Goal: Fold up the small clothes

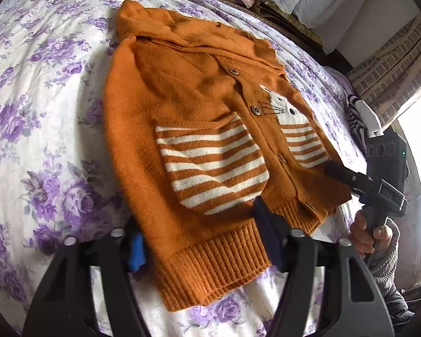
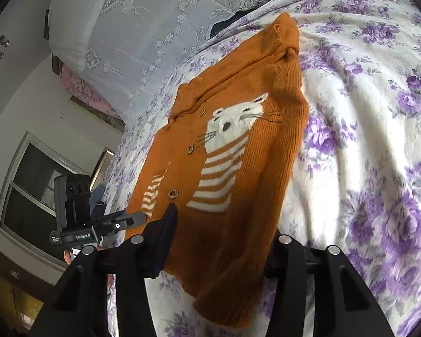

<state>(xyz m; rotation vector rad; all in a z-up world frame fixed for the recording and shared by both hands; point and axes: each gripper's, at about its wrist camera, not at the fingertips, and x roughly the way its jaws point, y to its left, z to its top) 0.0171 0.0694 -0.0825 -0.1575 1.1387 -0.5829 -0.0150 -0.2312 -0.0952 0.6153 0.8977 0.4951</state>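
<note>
A small orange knit cardigan [image 1: 188,106] with a white cat, striped pockets and brown buttons lies front up on a flowered bedspread [image 1: 42,118]. My left gripper [image 1: 199,238] is open; its fingers stand on either side of the cardigan's ribbed hem, one above the knit, one below. My right gripper [image 2: 219,241] is also open astride the hem at the cardigan's [image 2: 238,168] other bottom corner. Each gripper shows in the other's view: the right one [image 1: 350,179] by the hem corner, the left one [image 2: 120,221] at the left.
The white bedspread with purple flowers [image 2: 365,140] covers the bed. Lace-covered pillows [image 2: 143,28] lie at the head. A striped garment [image 1: 356,118] lies at the bed's right edge. A window [image 2: 33,191] and a brick wall [image 1: 393,64] are beyond.
</note>
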